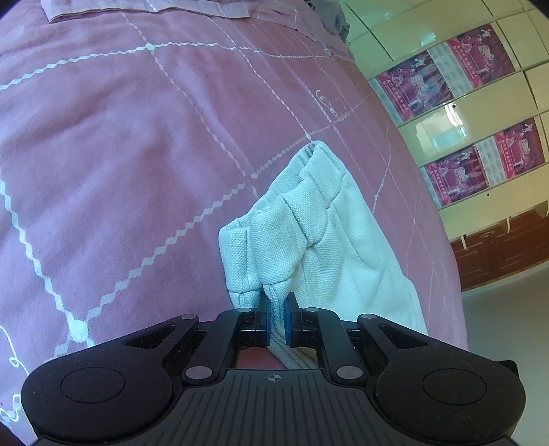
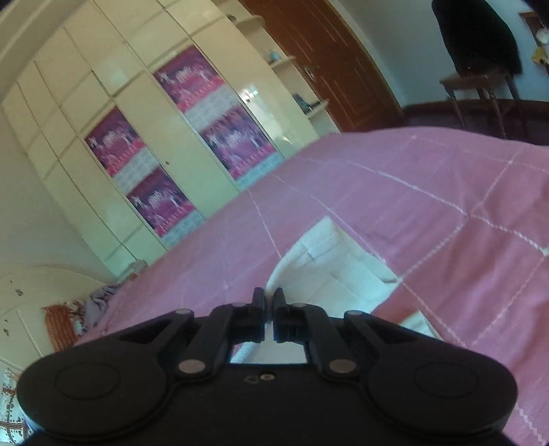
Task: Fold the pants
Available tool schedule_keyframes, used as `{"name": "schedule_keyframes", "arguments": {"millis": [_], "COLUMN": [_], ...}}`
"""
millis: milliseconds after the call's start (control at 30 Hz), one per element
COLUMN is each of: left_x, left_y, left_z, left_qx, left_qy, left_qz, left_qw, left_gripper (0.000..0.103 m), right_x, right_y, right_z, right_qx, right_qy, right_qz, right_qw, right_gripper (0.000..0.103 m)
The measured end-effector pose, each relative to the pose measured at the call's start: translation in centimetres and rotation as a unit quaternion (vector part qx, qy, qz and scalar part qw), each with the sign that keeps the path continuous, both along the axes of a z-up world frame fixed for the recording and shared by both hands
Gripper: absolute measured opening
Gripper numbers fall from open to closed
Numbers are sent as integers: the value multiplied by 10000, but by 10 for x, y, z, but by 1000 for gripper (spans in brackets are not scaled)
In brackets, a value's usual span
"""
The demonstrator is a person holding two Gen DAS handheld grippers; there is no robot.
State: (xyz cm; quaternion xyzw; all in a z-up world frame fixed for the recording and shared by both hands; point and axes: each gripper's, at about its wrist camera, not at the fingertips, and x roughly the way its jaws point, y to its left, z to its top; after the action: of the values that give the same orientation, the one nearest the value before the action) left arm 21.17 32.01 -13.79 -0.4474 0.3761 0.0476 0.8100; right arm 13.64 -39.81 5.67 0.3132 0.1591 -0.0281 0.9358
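Observation:
The white pants [image 1: 329, 233] lie bunched and partly folded on the pink bedspread [image 1: 137, 154]. My left gripper [image 1: 277, 302] is shut on a gathered edge of the pants, which hang forward from its blue pads. In the right wrist view the pants [image 2: 329, 264] show as a pale folded strip on the bedspread [image 2: 429, 212]. My right gripper [image 2: 269, 296] is shut on a thin white edge of the pants. How the far end of the pants lies is hidden.
A wardrobe [image 2: 137, 137] with pink posters stands beside the bed. A pillow [image 1: 147, 8] lies at the head of the bed. A wooden chair [image 2: 480, 89] and a brown door [image 2: 326, 61] are beyond the bed. The bed's edge [image 1: 429, 212] runs close to the pants.

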Motion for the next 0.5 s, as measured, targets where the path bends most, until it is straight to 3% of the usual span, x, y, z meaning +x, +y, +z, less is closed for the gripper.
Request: {"name": "schedule_keyframes", "arguments": {"millis": [67,133,200,233,300,500], "left_x": [-1,-1,-1,-1,1,-2], "left_y": [0,1,1,1,0,-5], "left_z": [-1,-1,0,1,5,10], "left_qx": [-16,-2,10,38,124,339], "left_qy": [-14,-20,0,16,46,14], "left_qz": [4,-22,-43,-56,-80,-71], "left_qw": [10000,10000,10000,10000,9999,9994], "left_gripper": [10,10,10,10,10,10], "right_x": [-14,-18,-16,-22,-31,-37], "right_y": [-6,-23,-40,-45,-49,-35], "right_z": [-11,-53,-105,-125,-132,-100], "right_qx": [-22,168,614,868,1171,914], "right_qy": [30,814,1816,1839,1540,1049], "right_qz": [-135,-387,-575,-575,-659,-710], "right_qw": [9999,9958,9798,9774,9789,9877], "right_gripper": [4,4,4,3,4,4]}}
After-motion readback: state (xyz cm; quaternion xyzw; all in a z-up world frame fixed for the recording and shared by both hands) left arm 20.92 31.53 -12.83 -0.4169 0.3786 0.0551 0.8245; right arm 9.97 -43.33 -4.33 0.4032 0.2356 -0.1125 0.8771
